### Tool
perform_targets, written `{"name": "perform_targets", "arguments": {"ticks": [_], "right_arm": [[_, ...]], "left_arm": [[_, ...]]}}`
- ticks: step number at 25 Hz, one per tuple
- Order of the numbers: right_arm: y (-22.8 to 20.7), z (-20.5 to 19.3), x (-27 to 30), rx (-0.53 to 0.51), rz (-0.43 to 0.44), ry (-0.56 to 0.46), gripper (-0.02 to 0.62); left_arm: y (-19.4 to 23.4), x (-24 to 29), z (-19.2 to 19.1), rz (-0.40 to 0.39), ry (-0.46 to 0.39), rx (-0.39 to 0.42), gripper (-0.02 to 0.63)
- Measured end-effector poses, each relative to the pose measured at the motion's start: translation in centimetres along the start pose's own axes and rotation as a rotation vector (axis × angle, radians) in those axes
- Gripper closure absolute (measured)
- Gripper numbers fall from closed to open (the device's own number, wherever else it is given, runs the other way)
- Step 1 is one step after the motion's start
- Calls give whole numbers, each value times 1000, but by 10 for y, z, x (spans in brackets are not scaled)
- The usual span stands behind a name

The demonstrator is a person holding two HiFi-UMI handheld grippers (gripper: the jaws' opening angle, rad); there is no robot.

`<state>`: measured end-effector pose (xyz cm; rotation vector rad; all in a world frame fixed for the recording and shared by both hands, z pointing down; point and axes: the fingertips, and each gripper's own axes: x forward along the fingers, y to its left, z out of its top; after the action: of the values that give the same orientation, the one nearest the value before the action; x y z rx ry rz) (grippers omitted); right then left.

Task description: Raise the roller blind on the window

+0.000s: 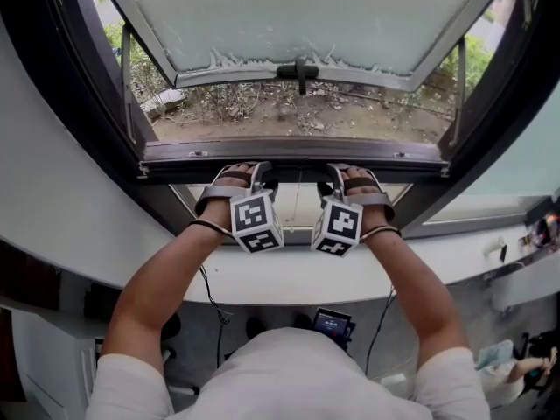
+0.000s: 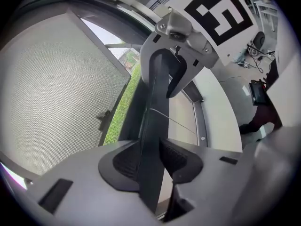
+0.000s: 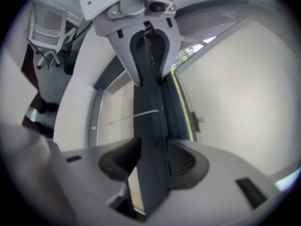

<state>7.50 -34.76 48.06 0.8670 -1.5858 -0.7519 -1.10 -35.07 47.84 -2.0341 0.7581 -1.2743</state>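
Note:
In the head view both grippers reach side by side to the bottom of the window frame. A thin dark bar (image 1: 297, 173), the blind's bottom rail, runs between them. My left gripper (image 1: 260, 171) is shut on this bar (image 2: 157, 102), which stands edge-on between its pads (image 2: 126, 160). My right gripper (image 1: 335, 173) is shut on the same bar (image 3: 148, 121) a short way along. Each gripper view shows the other gripper facing it, the right gripper (image 2: 170, 65) and the left gripper (image 3: 148, 55). I cannot make out the blind's fabric.
The frosted window sash (image 1: 297, 16) is swung outward, its handle (image 1: 299, 71) at the lower edge. Dry ground and plants (image 1: 289, 112) lie outside. A white sill (image 1: 262, 280) runs under my forearms. A thin cord (image 2: 175, 122) crosses the pane. A mesh screen (image 2: 51, 88) fills the left.

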Motion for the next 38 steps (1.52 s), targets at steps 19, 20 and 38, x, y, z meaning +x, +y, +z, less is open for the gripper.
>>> {"name": "perform_targets", "arguments": {"ticks": [19,20,38], "right_arm": [[-25,7,-16,101,-28,-45,423],[-29,8,-18,104,-34,-49,424],[-80,18,-48,141,-162,-101,423]], "left_arm": [[21,-18,11,41,-59,-78,463],[25,-20,13,49,-71,-92,463],[74,-56,35,94,-170,-167,463]]}}
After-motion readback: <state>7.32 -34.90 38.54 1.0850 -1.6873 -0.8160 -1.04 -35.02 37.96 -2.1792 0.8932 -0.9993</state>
